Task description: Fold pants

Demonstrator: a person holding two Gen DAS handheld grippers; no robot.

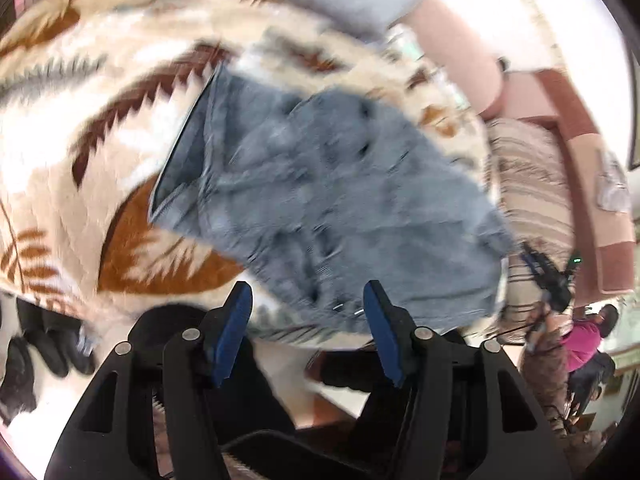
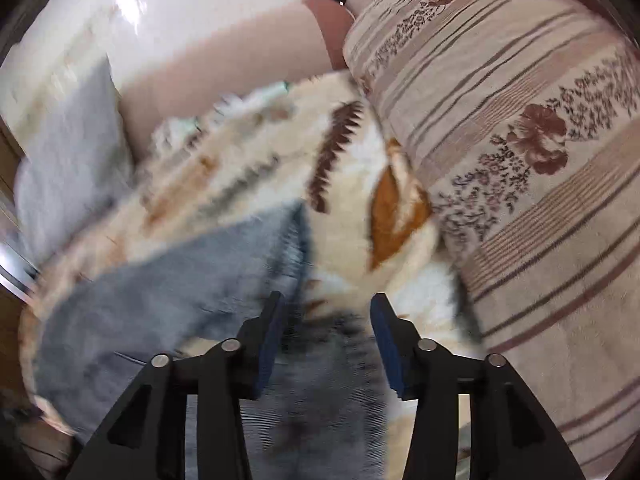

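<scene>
Both tools wide open, empty, above pants (image 1: 320, 200).

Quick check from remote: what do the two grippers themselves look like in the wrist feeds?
Both match: the left gripper and right gripper are matte black plastic linkages with triangular cut-outs and round silver pivot pins. Each finger carries a dark blue pad. No cables, markings or sleeves are visible.

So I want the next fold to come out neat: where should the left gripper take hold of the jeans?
Probably the near edge of the jeans, the hem lying just ahead of the open left gripper. Come in low from this side, one finger sliding under the cloth. That edge lies flat on the blanket and nearest; the middle is rumpled. The right gripper is open too.
</scene>
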